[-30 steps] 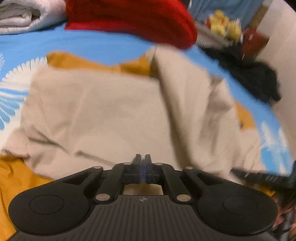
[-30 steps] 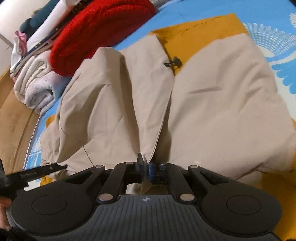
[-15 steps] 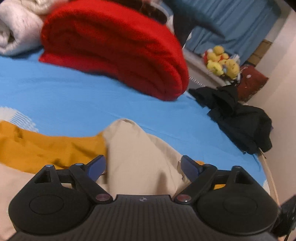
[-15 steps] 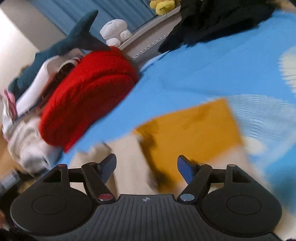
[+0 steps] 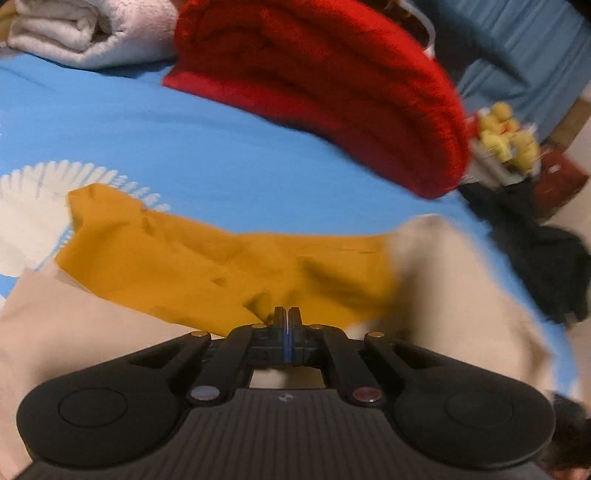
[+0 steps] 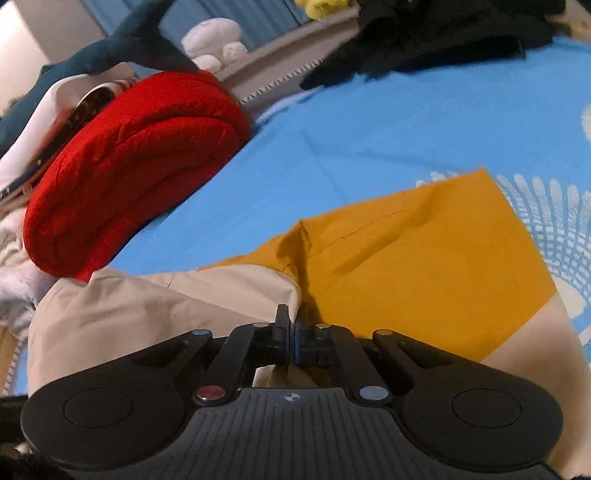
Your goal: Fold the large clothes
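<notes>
My left gripper (image 5: pixel 287 314) sits pinched together on the beige-and-mustard cloth garment (image 5: pixel 229 273) — it lies crosswise on the blue patterned bedsheet (image 5: pixel 207 155); my right gripper (image 6: pixel 293 314) is closing on its beige fold.

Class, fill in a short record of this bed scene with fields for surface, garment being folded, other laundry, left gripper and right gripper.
surface: blue bedsheet with white fan pattern
garment: beige and mustard garment, spread on the sheet
other laundry: folded red knit behind the garment; rolled white towel beside it; black clothes at the bed's edge
left gripper: jaws together, over the mustard part; whether cloth is pinched is unclear
right gripper: jaws closing, a beige fold between them
</notes>
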`<state>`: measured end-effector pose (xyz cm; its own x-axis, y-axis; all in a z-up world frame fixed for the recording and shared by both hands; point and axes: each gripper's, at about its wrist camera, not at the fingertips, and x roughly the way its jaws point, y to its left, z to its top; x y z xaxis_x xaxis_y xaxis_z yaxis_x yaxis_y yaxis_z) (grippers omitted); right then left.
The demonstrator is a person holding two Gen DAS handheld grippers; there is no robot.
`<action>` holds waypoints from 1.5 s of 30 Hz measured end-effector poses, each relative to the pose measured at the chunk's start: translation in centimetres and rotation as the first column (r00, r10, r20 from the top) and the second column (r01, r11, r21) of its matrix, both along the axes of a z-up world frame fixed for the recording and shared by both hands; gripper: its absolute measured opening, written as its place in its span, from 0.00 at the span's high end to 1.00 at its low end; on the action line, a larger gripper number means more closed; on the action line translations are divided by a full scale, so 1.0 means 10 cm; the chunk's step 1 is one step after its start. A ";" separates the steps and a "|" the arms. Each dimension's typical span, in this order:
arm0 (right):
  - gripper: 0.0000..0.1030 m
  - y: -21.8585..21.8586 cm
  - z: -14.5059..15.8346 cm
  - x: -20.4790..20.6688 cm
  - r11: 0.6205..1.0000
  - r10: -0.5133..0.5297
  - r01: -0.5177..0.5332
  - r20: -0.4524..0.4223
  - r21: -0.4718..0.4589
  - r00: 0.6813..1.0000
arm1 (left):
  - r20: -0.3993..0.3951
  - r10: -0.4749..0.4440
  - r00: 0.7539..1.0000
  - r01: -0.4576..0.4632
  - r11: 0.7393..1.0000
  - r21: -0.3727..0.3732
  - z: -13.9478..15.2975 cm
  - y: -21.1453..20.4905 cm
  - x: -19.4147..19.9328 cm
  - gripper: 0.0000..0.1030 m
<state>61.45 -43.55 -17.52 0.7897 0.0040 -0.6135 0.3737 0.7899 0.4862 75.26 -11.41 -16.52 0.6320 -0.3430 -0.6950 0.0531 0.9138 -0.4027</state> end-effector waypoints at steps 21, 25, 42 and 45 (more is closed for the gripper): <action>0.64 1.08 -0.03 -1.31 0.750 0.476 -0.464 -0.103 -0.472 0.874 | 0.187 -0.412 0.892 0.330 0.874 0.356 -0.08 -0.62 -1.34 0.04; 0.23 1.12 0.29 -1.52 0.825 0.406 -0.437 -0.162 -0.357 0.899 | 0.242 -0.340 0.908 0.260 0.914 0.311 0.34 -0.27 -1.72 0.00; 0.20 1.82 1.17 -3.58 0.874 0.288 -0.367 -0.267 -0.320 0.920 | 0.249 -0.198 0.948 0.079 0.906 0.417 0.93 1.08 -4.52 0.00; 0.16 1.82 1.24 -3.99 0.879 0.289 -0.351 -0.225 -0.324 0.931 | 0.260 -0.157 0.953 0.024 0.892 0.451 0.86 1.31 -4.74 0.00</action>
